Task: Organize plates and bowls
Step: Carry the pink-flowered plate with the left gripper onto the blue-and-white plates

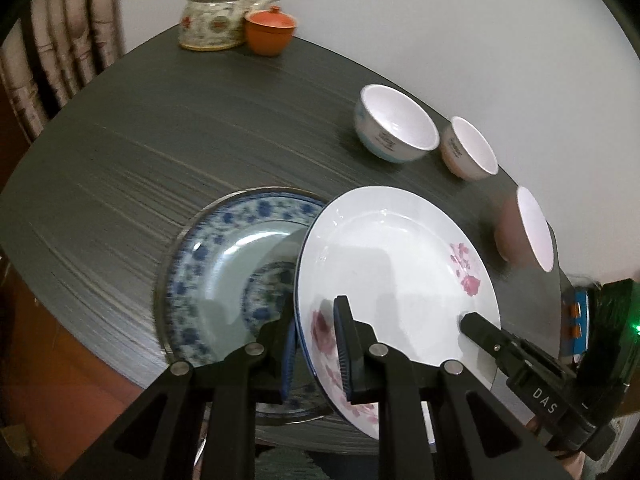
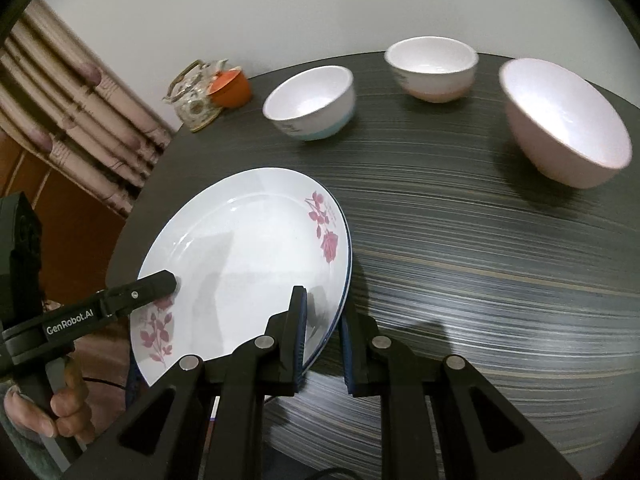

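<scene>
A white plate with pink roses (image 1: 392,264) hangs tilted above the dark table (image 1: 160,140), held at two sides. My left gripper (image 1: 316,320) is shut on its near rim. My right gripper (image 2: 322,308) is shut on the opposite rim of the same plate (image 2: 248,248). Beneath its left part, a blue-and-white patterned plate (image 1: 224,272) lies flat on the table. Three white-lined bowls stand at the far side: a blue-banded one (image 2: 310,102), a peach-banded one (image 2: 432,68) and a larger pink one (image 2: 564,120).
A floral teapot (image 1: 212,12) and an orange lidded cup (image 1: 270,30) stand at the table's far corner by the white wall. A striped curtain (image 2: 80,120) hangs beyond the left edge. A person's hand (image 2: 60,400) grips the left gripper's handle.
</scene>
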Action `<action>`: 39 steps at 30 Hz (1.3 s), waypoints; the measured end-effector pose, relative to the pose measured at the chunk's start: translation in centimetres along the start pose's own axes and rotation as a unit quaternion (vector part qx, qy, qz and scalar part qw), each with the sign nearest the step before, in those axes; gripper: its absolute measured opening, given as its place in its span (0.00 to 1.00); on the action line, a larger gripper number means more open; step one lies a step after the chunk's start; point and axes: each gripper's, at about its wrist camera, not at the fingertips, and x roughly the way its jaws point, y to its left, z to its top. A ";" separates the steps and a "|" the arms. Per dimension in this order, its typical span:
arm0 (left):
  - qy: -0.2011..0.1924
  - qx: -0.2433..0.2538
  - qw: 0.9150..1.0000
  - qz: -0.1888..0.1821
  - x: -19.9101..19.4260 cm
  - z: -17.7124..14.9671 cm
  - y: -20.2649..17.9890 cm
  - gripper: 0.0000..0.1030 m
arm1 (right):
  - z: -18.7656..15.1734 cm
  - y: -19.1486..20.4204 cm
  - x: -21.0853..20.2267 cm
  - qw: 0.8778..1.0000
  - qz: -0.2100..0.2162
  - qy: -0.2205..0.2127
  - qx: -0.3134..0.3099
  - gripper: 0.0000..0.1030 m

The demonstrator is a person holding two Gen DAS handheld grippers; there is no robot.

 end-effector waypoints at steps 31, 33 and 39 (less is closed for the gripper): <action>0.024 -0.065 0.997 0.034 2.9 -0.9 7.7 0.17 | 0.1 6.6 8.3 0.996 0.008 0.062 -0.064 0.16; 0.023 -0.065 0.997 0.036 3.3 -0.8 7.7 0.17 | 0.0 6.6 8.5 0.996 0.007 0.066 -0.067 0.16; 0.022 -0.069 0.996 0.042 3.8 -0.5 7.7 0.17 | -0.1 7.1 8.9 0.995 0.002 0.068 -0.077 0.17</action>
